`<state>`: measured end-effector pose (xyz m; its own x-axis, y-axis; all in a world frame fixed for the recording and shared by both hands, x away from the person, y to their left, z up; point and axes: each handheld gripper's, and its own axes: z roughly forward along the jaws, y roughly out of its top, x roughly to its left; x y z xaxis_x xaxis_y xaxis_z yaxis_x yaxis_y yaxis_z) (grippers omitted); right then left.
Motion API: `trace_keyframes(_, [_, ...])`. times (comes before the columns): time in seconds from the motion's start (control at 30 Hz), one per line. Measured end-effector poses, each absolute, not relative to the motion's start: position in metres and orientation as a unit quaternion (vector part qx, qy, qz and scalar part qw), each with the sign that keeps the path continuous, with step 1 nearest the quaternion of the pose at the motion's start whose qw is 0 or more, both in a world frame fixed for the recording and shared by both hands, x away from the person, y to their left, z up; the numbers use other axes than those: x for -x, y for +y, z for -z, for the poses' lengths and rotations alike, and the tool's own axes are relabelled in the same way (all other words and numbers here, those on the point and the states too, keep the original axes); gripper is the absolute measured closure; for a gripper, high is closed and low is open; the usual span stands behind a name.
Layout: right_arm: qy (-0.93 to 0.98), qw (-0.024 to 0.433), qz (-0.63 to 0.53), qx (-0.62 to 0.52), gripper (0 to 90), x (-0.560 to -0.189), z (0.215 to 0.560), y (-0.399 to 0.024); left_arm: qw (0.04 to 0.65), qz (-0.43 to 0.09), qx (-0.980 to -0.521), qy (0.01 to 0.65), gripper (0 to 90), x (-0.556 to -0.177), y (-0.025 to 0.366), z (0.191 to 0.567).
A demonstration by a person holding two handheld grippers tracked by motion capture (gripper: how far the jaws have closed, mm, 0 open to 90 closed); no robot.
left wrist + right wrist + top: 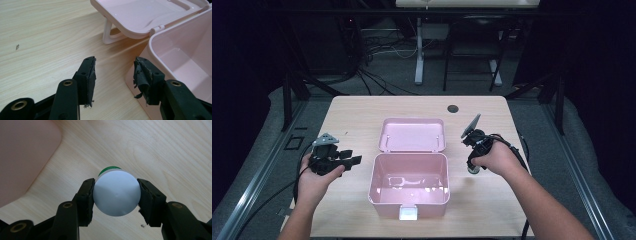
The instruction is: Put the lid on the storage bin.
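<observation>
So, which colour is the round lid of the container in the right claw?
White lid, with green below it; clearest in the right gripper view.

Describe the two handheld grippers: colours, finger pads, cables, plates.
Both grippers are black. The left gripper and right gripper each carry a grey three-cornered plate and trail a black cable. The fingers have brass-coloured pivot rivets and black rubber pads, frayed and peeling at the edges. Forearms are bare, no sleeves.

I see the open box at the table's middle, its lid lying back behind it. My left gripper sits left of it, the right gripper with its bottle right.
</observation>
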<state>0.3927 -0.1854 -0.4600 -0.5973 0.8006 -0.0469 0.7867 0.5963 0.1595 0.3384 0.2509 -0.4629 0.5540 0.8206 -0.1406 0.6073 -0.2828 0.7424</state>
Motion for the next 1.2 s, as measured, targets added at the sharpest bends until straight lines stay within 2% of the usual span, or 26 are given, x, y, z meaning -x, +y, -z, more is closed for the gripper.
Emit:
trace_keyframes(0.7, [0.903,0.05,-0.072,-0.421,50.2,-0.382,0.423,-0.169,0.398,-0.139,-0.787,0.45,50.5,-0.337,0.253,0.46])
trace_keyframes(1.2, [0.918,0.063,-0.07,-0.386,50.2,-0.372,0.391,-0.151,0.4,-0.135,-0.785,0.453,50.4,-0.337,0.254,0.461])
